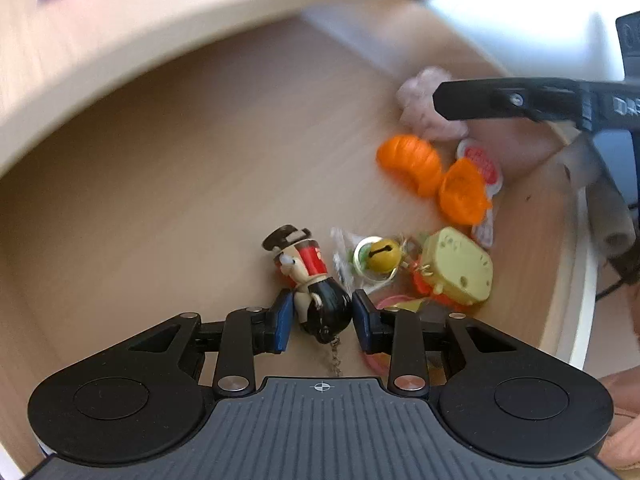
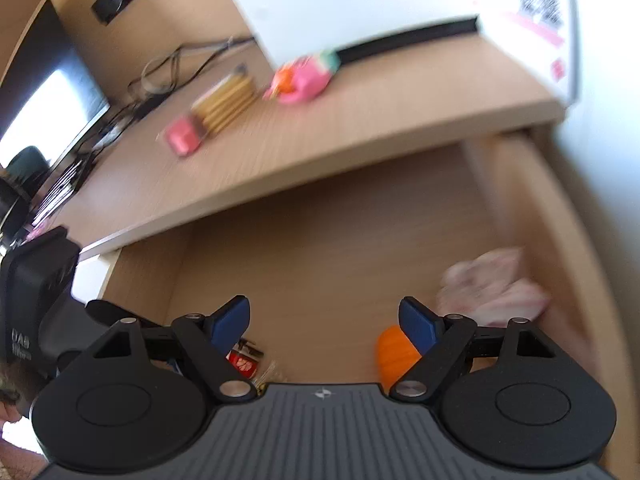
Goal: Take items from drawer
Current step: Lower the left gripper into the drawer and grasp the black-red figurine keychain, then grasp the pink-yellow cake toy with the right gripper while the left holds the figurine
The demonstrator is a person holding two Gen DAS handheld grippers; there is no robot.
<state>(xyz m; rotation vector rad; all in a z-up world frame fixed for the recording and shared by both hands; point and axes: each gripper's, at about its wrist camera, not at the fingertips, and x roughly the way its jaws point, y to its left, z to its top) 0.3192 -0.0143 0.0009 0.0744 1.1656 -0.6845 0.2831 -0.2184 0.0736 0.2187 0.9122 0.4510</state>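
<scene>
The wooden drawer [image 1: 168, 168] stands pulled out under the desk edge. A small figurine keychain [image 1: 316, 296], with black hat, red top and black base, lies on its floor. My left gripper [image 1: 323, 316] has its blue pads pressed on both sides of the black base. Beside it lie a yellow bell [image 1: 382, 256], a yellow cheese-like toy [image 1: 456, 272], two orange pieces [image 1: 408, 164] and a pink fluffy item [image 1: 428, 108]. My right gripper [image 2: 325, 322] hovers over the drawer, open and holding nothing; one of its fingers [image 1: 500, 100] shows above the pink item.
On the desk top [image 2: 360, 120] sit a pink toy [image 2: 304, 76], a yellow ribbed block [image 2: 224, 100], a small pink box [image 2: 182, 138] and a white carton [image 2: 400, 0]. Cables and a monitor [image 2: 52, 112] are at the left. A hand [image 1: 624, 420] shows at lower right.
</scene>
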